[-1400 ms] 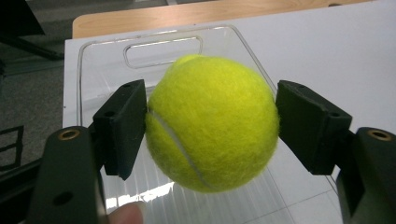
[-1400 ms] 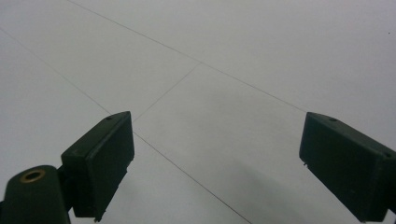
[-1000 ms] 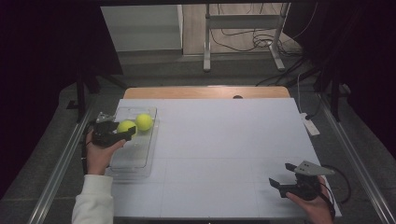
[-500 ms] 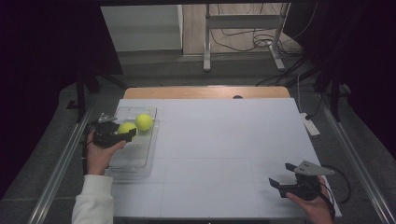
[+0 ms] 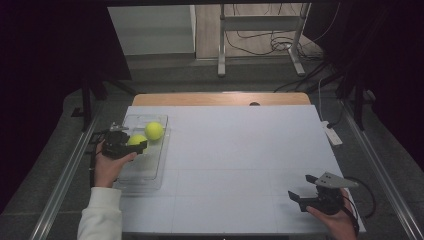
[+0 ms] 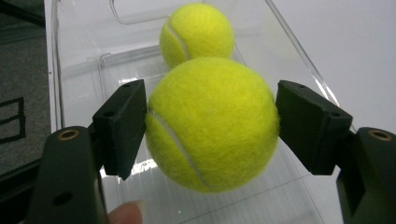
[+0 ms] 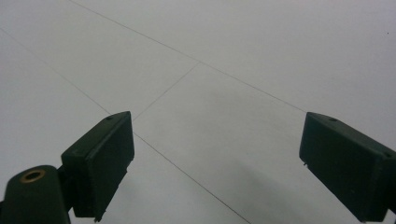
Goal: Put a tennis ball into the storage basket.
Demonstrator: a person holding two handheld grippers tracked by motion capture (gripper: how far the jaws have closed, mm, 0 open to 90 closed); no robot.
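Observation:
Two yellow tennis balls are at a clear plastic tray (image 5: 150, 170) on the table's left side. My left gripper (image 5: 135, 146) is shut on the nearer tennis ball (image 5: 135, 140) (image 6: 211, 123), its black pads (image 6: 122, 126) pressing both sides, just above the tray's floor (image 6: 280, 196). The second tennis ball (image 5: 154, 130) (image 6: 197, 33) lies in the tray just beyond it. Near the table's front right corner my right gripper (image 5: 304, 192) (image 7: 212, 170) rests open over bare white tabletop, nothing between its jaws.
The white table (image 5: 240, 150) has a wooden strip along its far edge (image 5: 220, 99). A white power strip (image 5: 331, 134) lies at the right edge. Metal rails run along both sides, and a stand with cables (image 5: 260, 45) is on the floor behind.

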